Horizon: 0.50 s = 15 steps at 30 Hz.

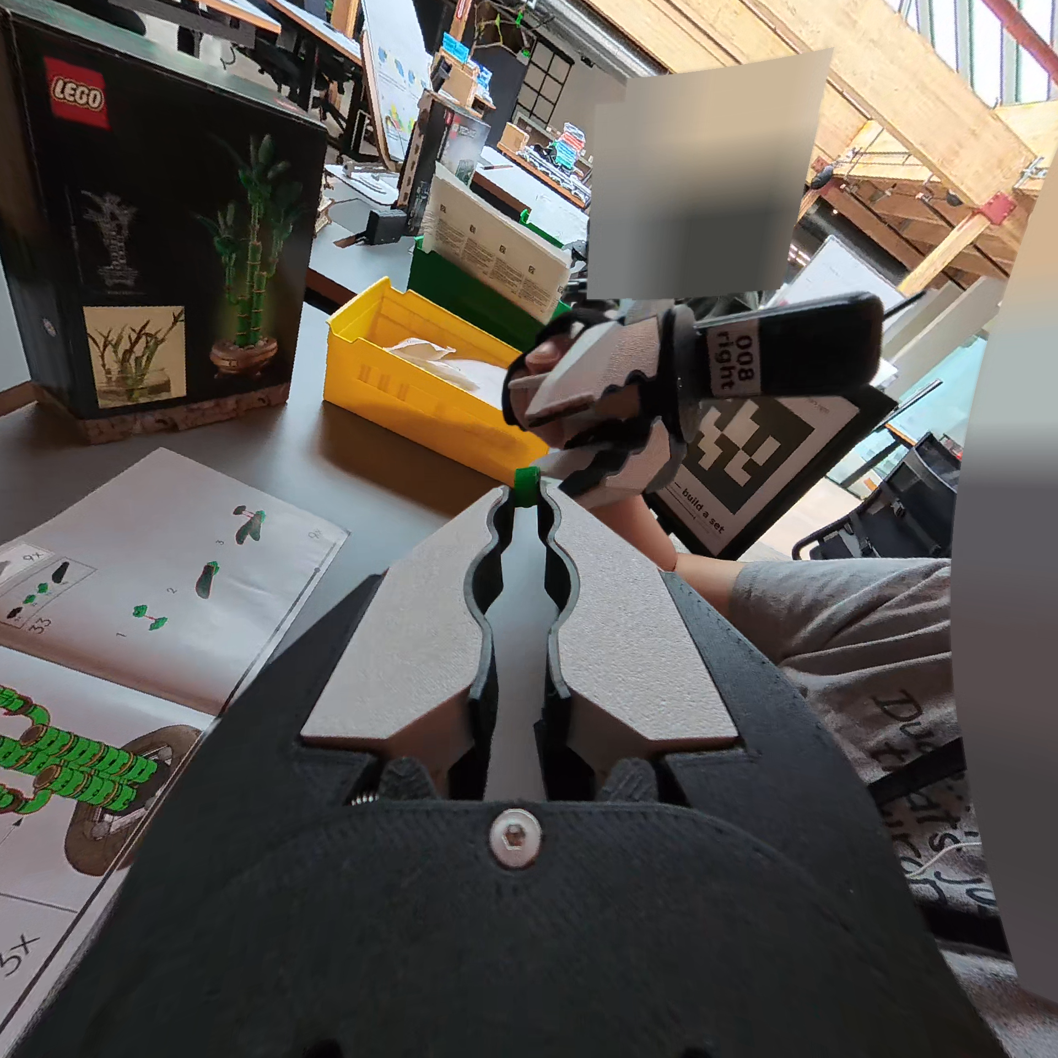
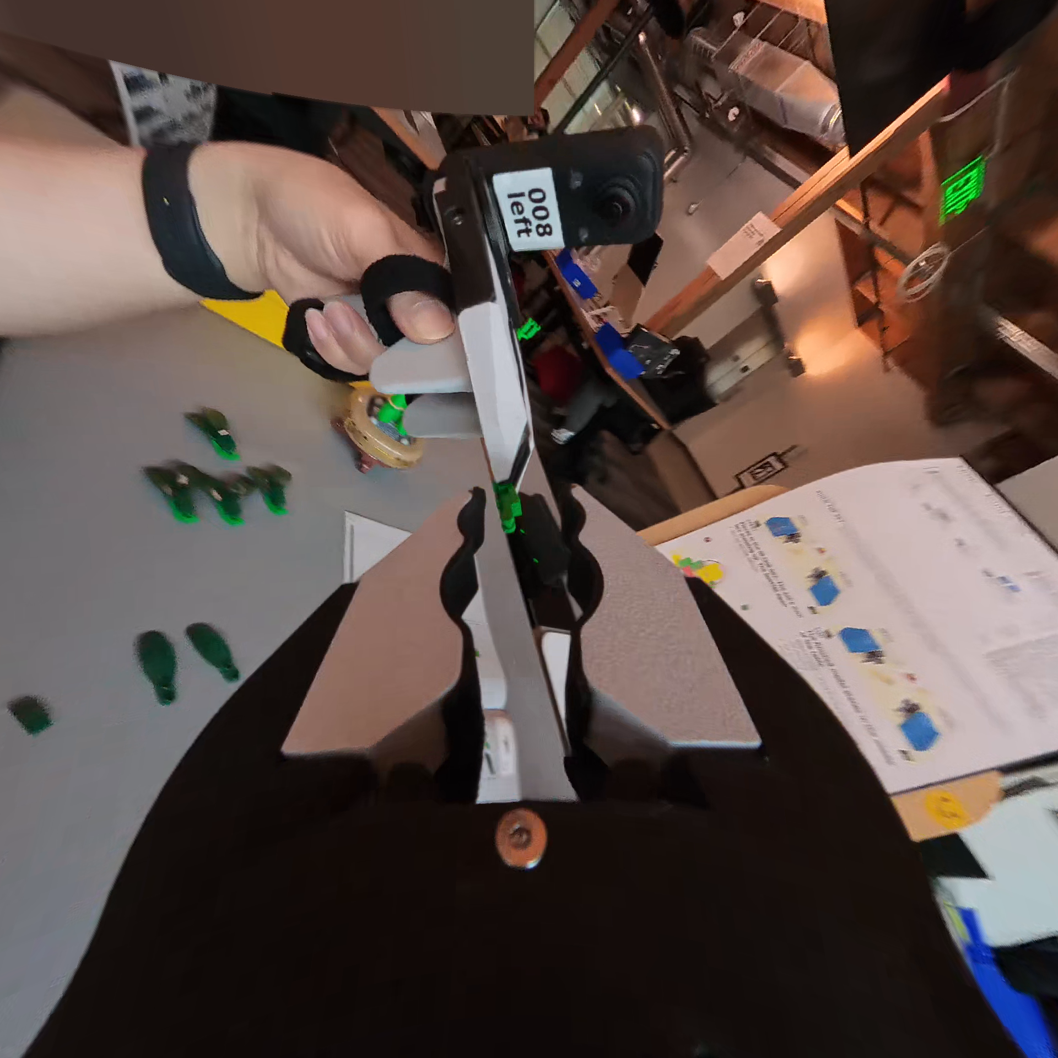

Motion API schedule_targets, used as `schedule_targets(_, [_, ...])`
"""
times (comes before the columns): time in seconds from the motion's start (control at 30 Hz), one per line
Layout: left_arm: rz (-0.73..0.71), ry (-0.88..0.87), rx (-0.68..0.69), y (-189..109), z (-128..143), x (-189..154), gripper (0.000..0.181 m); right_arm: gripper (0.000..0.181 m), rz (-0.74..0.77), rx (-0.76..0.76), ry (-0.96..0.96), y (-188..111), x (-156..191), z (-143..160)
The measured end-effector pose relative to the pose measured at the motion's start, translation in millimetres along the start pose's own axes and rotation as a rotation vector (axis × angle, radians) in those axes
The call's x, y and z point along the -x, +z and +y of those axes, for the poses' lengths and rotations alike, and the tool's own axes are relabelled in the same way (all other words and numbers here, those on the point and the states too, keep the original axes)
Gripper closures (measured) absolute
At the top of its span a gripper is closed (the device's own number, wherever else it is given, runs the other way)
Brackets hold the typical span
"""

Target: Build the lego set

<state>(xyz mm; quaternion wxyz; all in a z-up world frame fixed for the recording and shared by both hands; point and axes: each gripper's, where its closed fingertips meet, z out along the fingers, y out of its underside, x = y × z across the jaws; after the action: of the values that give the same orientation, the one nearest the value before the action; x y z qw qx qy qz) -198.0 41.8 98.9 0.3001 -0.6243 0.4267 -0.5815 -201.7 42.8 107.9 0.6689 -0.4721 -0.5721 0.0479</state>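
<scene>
Between your two grippers, above the grey table (image 1: 366, 475), sits a small green lego piece (image 1: 525, 486). Your left gripper (image 1: 524, 497) pinches it at the fingertips, fingers narrow. Your right gripper (image 2: 522, 504) meets the same piece (image 2: 507, 506); its fingers look slightly parted, and whether they grip it I cannot tell. The piece is too small to give a long axis. On the table lie about nine dark green leaf pieces (image 2: 217, 492), blurred, and one tan round base (image 2: 381, 426), partly hidden. One yellow bin (image 1: 401, 366), one set box (image 1: 154, 229) and one open instruction booklet (image 1: 143, 572) lie beyond.
</scene>
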Motion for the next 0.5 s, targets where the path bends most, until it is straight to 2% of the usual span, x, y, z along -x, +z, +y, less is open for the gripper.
schedule_targets(0.2, [-0.014,0.003,0.030,4.7,5.5,2.2,0.175,0.172,-0.024,0.147,-0.107,6.8,10.9,18.1])
schedule_targets(0.5, [-0.023,0.004,0.051,6.2,9.2,4.7,0.175,0.176,-0.056,0.145,-0.069,7.1,12.9,21.0])
